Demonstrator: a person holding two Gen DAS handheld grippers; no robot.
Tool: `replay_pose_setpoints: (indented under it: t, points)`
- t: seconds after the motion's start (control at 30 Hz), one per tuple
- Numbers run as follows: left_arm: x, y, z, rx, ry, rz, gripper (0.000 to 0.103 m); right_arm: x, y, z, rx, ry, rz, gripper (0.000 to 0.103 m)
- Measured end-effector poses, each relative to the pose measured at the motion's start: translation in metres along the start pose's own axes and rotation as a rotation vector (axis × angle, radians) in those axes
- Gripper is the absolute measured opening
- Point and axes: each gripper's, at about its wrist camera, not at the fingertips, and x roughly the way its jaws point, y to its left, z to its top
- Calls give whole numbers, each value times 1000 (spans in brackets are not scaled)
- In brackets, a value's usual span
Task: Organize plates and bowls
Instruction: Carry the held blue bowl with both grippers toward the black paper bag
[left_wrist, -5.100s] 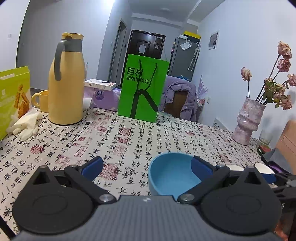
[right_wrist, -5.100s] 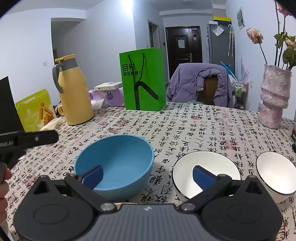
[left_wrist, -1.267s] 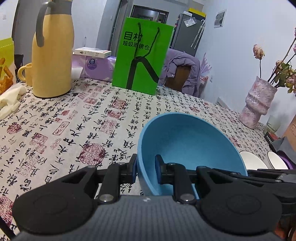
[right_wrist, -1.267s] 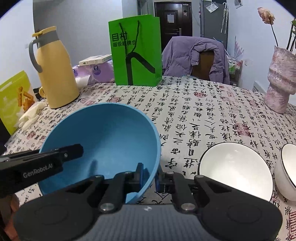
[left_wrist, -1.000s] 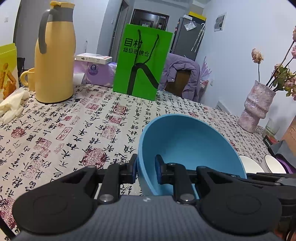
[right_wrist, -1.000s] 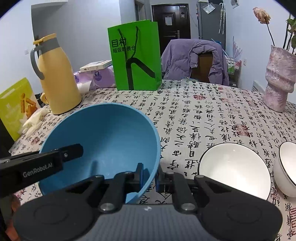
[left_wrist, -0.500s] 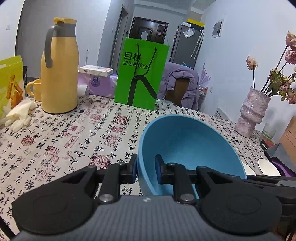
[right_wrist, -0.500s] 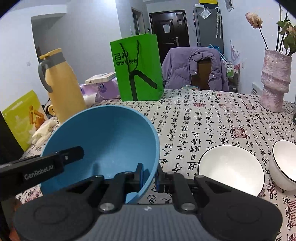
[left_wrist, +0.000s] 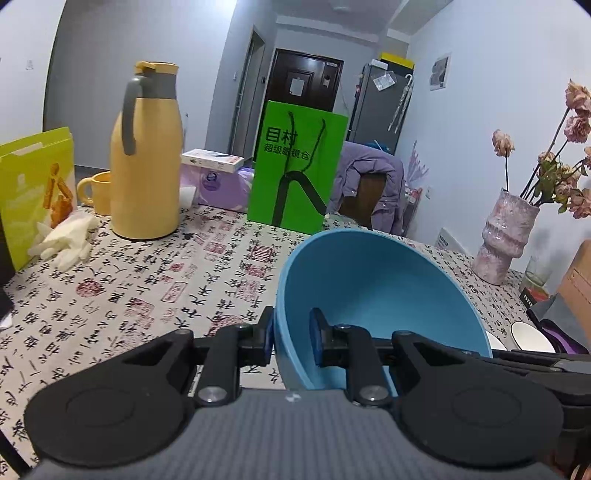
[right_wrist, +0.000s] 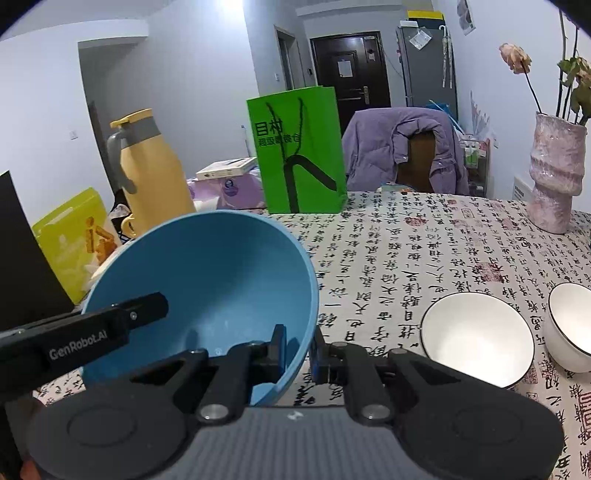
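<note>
Blue bowl (left_wrist: 376, 280) tilted — left gripper (left_wrist: 291, 338), right gripper (right_wrist: 298, 349) clamping opposite rims

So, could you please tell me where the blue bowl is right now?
The blue bowl is held above the tablecloth, its rim pinched by the left gripper and right gripper, left of the two white bowls in the right wrist view.

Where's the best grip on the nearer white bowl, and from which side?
Take the nearer white bowl by its thin rim, one finger inside and one outside, probably coming from above on the near edge. It sits upright and open on the tablecloth, the wall curving under, so the sides offer little. Avoid the right edge: the second white bowl sits close there.
</note>
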Motion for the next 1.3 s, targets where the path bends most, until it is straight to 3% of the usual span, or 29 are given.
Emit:
replay_pose_setpoints:
  t: [0.67,1.3]
  points:
    - [-51,59,-11,-58,-32,66,19,-7,69,-15,-65,21,69,12]
    - [-63,110,-36,-119,27,122,20,18,115,-41,-103,125,115,12]
